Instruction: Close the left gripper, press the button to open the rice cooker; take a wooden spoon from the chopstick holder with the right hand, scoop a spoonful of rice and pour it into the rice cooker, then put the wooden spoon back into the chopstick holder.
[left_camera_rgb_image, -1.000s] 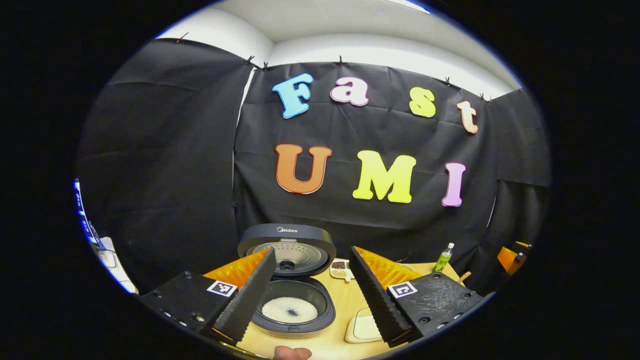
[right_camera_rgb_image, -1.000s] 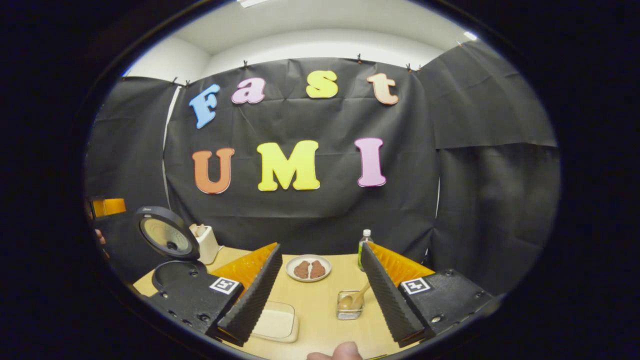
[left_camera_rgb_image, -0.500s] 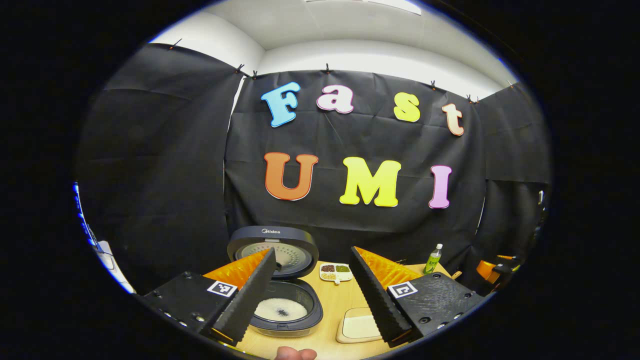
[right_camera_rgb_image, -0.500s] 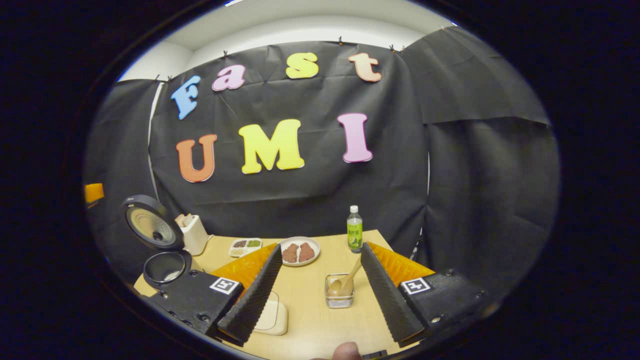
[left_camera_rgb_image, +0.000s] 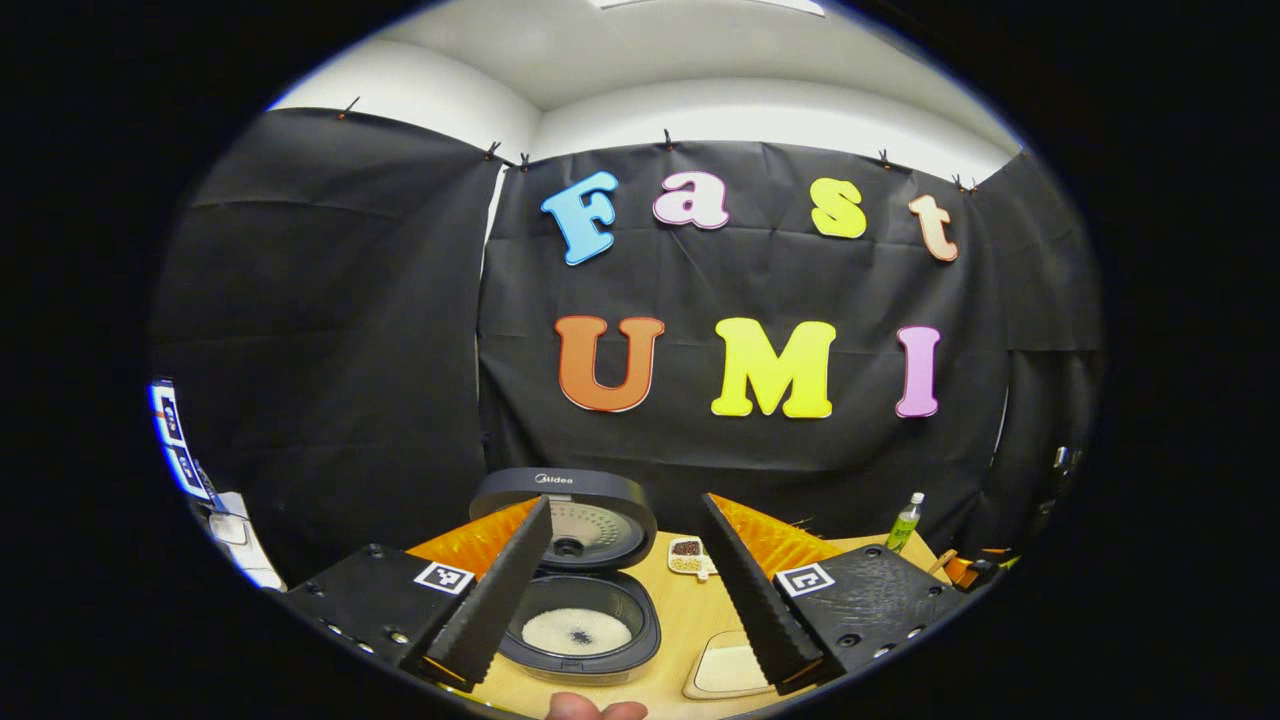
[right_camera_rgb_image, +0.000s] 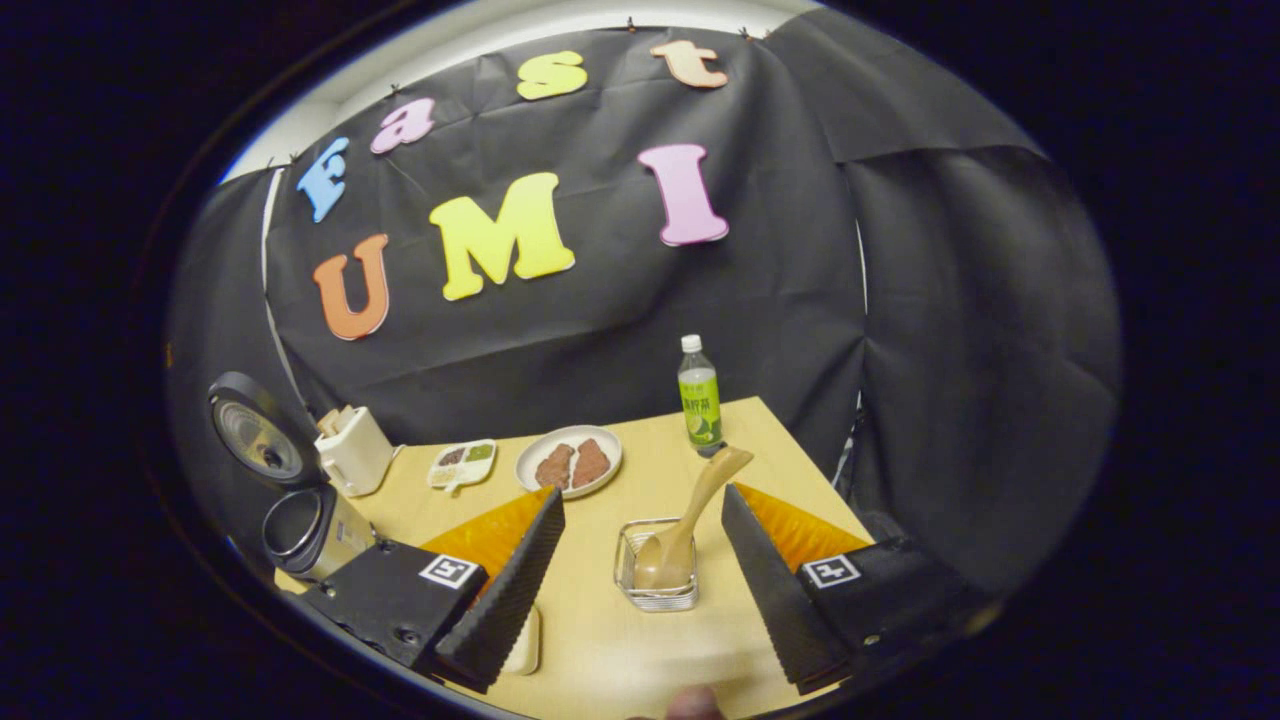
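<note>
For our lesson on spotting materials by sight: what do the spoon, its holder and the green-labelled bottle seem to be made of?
The wooden spoon looks like pale, matt wood: tan colour, no shine. The chopstick holder seems to be metal wire: thin silvery bars you can see through. The bottle looks like clear plastic with a white cap and green label, though glass cannot be ruled out.
</note>
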